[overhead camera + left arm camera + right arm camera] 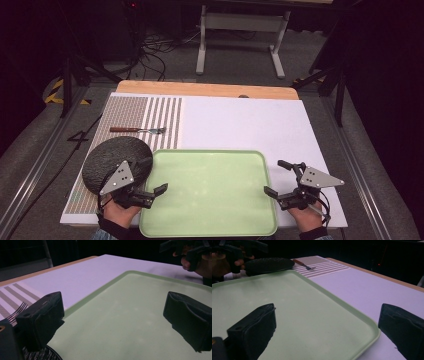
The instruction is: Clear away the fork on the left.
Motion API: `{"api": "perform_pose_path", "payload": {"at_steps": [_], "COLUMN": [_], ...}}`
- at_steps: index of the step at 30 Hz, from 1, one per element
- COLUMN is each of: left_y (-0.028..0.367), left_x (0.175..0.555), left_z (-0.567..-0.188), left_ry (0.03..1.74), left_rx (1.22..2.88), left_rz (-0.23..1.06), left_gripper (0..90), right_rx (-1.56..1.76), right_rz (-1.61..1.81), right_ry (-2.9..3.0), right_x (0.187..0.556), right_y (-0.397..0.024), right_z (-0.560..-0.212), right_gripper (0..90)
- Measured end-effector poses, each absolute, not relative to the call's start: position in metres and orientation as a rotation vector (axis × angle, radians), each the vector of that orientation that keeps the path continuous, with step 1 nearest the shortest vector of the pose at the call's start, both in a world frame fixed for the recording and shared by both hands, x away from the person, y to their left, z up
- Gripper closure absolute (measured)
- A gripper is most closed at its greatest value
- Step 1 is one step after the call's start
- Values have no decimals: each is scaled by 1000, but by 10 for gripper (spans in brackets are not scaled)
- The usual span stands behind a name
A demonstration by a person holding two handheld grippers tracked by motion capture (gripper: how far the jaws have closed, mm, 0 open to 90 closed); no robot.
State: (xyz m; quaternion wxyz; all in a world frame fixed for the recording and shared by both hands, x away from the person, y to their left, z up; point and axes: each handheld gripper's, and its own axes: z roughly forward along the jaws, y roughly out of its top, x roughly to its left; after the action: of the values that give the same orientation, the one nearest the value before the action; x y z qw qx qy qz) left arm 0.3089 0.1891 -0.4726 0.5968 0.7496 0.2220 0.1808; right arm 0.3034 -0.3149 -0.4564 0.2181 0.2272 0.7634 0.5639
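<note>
High view shows the green tray [210, 192] lying at the near edge of the worktop [240, 122], between the two hand-held grippers. The left hand-held gripper [147, 180] hangs over the tray's left rim with jaws spread and nothing between them; a dark round plate [107, 157] sits just beside it, against the tray's left edge. The right hand-held gripper [277, 177] sits at the tray's right rim, jaws likewise spread and empty. Left gripper view has the tray's bare floor between the jaws. A fork [137, 130] lies well apart on the striped mat [160, 120] behind the plate.
</note>
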Motion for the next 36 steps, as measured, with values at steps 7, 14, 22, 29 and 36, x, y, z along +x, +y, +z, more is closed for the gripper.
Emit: {"api": "perform_pose_path", "payload": {"at_steps": [7,14,22,29,36], "left_y": [189,191,194,192,191], "left_x": [304,305,309,317,330], "left_z": [-465,-464,-460,-450,-435], "left_ry": [508,496,498,480,450], "left_rx": [1796,1809,1804,1834,1896], "left_rz": [420,423,382,388,390], "left_gripper": [48,34,57,59,65], "right_rx": [626,625,631,632,642], "right_rz": [1570,1570,1570,1573,1569], "right_ry": [2119,2125,2129,2126,2136], "right_x": [305,306,306,307,309], "right_y": [-314,-313,-314,-315,-315], "right_z": [-456,-457,-456,-455,-456], "right_gripper": [25,25,32,39,39]}}
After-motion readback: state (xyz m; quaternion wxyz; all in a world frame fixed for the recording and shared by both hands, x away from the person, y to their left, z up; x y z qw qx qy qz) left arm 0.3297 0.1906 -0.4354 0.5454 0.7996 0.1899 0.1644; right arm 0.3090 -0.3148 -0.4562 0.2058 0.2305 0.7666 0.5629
